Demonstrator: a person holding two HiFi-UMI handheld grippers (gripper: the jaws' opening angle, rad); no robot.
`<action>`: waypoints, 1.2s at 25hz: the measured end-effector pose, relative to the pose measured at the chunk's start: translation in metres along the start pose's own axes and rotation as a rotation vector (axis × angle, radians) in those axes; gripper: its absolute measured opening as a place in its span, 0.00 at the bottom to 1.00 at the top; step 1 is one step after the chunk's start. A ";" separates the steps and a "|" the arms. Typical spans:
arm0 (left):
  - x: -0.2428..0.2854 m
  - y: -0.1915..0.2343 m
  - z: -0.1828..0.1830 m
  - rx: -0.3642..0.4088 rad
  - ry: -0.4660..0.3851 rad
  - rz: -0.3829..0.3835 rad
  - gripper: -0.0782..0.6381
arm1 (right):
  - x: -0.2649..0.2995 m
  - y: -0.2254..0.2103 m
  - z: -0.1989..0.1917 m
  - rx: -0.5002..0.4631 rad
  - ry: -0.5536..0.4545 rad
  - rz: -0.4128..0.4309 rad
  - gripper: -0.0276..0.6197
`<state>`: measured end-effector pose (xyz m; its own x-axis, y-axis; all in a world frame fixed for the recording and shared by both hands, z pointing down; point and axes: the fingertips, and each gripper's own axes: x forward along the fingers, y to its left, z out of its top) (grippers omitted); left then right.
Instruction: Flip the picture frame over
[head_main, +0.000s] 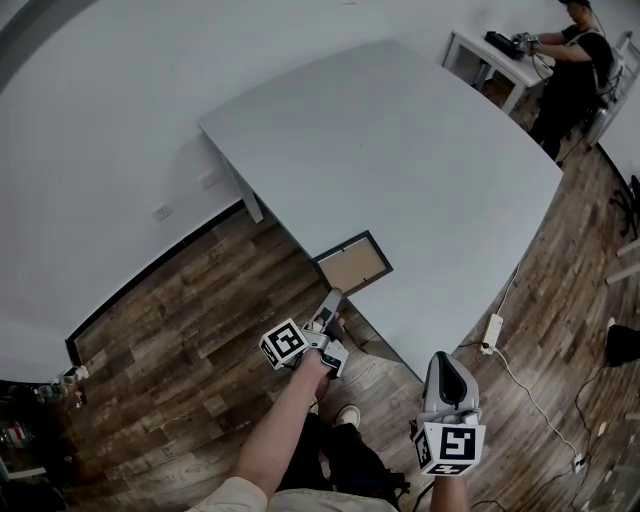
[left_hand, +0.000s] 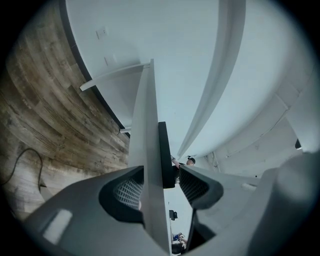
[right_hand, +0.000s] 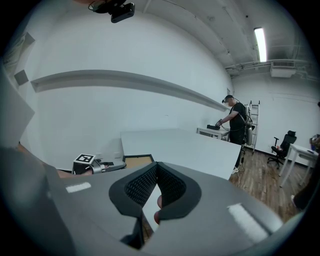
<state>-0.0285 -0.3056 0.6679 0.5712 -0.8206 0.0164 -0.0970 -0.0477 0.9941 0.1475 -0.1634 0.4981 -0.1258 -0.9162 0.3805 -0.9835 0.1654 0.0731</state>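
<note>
Bare office-like lab, white tables (head_main: 400, 150), plank floor (head_main: 180, 340), swivel chair (right_hand: 286, 142)

The left gripper (head_main: 330, 298) and right gripper (head_main: 447, 372) are grey, each with a black-and-white marker cube (head_main: 283, 343) and black ribbed pads (right_hand: 142, 187). The person wears a pale sleeve (head_main: 235, 495) and dark trousers (head_main: 345, 465).

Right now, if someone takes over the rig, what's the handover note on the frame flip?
Left gripper: open, jaws straddling the picture frame edge and the table edge under it, not clamped.
Right gripper: shut, empty, held off the table on the person's side.
Picture frame: flat at the table edge nearest the person, brown panel up.
Done: approach only.
Left: grip the frame, lift, turn it over, set it down.
</note>
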 end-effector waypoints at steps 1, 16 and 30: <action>0.000 0.001 0.002 -0.005 -0.008 0.001 0.41 | 0.000 0.000 0.000 0.000 0.001 0.000 0.08; 0.007 -0.008 0.006 0.004 -0.033 -0.015 0.22 | 0.007 -0.003 -0.004 0.003 0.011 -0.003 0.08; 0.007 -0.018 0.018 -0.020 -0.089 -0.024 0.21 | 0.010 0.000 -0.004 0.004 0.008 0.001 0.08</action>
<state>-0.0377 -0.3205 0.6486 0.4983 -0.8669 -0.0157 -0.0675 -0.0568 0.9961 0.1469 -0.1712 0.5052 -0.1256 -0.9130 0.3882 -0.9839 0.1648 0.0694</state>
